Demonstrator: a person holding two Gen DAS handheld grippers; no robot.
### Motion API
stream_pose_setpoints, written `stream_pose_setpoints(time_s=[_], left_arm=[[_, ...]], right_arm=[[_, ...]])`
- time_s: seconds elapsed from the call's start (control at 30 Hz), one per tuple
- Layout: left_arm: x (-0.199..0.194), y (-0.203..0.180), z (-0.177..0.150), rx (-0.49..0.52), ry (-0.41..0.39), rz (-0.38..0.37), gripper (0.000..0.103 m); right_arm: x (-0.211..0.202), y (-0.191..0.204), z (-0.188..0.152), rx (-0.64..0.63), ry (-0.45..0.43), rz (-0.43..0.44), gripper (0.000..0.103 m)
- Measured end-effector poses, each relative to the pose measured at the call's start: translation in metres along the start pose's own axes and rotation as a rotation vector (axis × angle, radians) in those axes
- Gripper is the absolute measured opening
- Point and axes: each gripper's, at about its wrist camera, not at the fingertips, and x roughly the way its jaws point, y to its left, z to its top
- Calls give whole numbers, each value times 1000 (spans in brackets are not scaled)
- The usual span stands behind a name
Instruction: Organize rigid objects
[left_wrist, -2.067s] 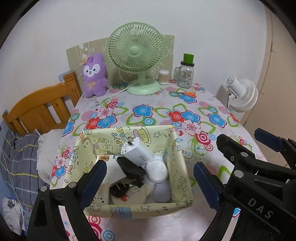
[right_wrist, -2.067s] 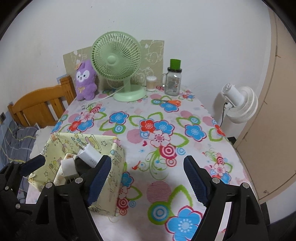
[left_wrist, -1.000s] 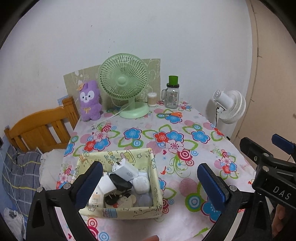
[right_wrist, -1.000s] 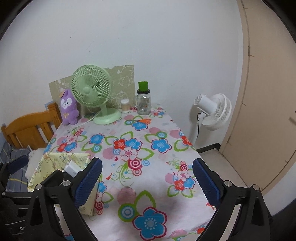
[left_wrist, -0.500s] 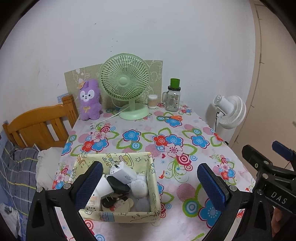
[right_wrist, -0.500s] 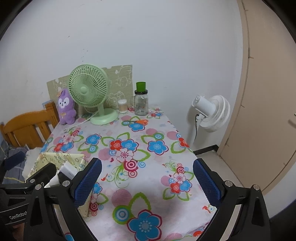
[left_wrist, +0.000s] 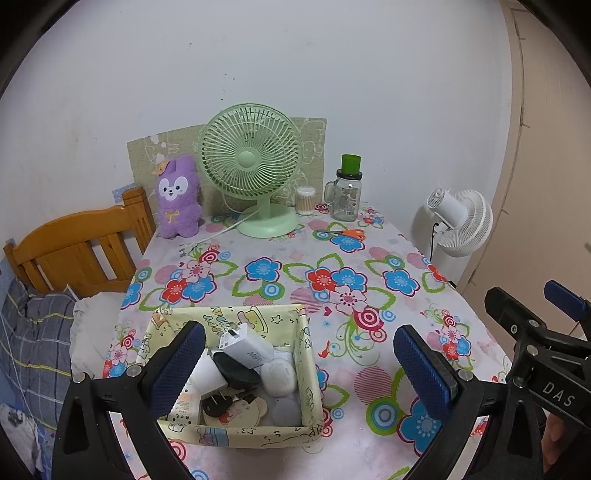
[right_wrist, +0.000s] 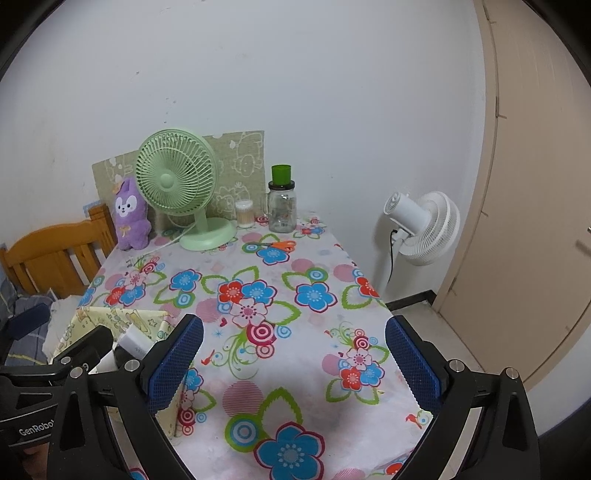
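the yellow fabric basket (left_wrist: 309, 373) sits at the near edge of the floral tablecloth (left_wrist: 373, 266), packed with a white charger (left_wrist: 246, 349), a black plug (left_wrist: 236, 369) and white earbud cases (left_wrist: 279, 376). the left gripper (left_wrist: 299, 363) hangs above the basket, fingers wide apart and empty. well beyond the basket stand a green fan (left_wrist: 251, 162), a purple plush (left_wrist: 179, 203) and a glass jar (left_wrist: 347, 194).

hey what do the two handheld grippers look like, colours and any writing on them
Both are black plastic clamps with silver screws and two long fingers tipped with blue textured pads. The left gripper shows that look in its own camera; seen from the right camera, its body carries white lettering reading GenRobot, cut off at the edge. The right gripper matches it, and in the left camera its body shows white letters DAS.
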Motion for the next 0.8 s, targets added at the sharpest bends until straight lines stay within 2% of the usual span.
stream_pose_setpoints(time_s=[0.8], left_arm=[[5, -3, 3, -6, 15, -5, 103]], right_arm=[[3, -1, -2, 14, 2, -7, 100]])
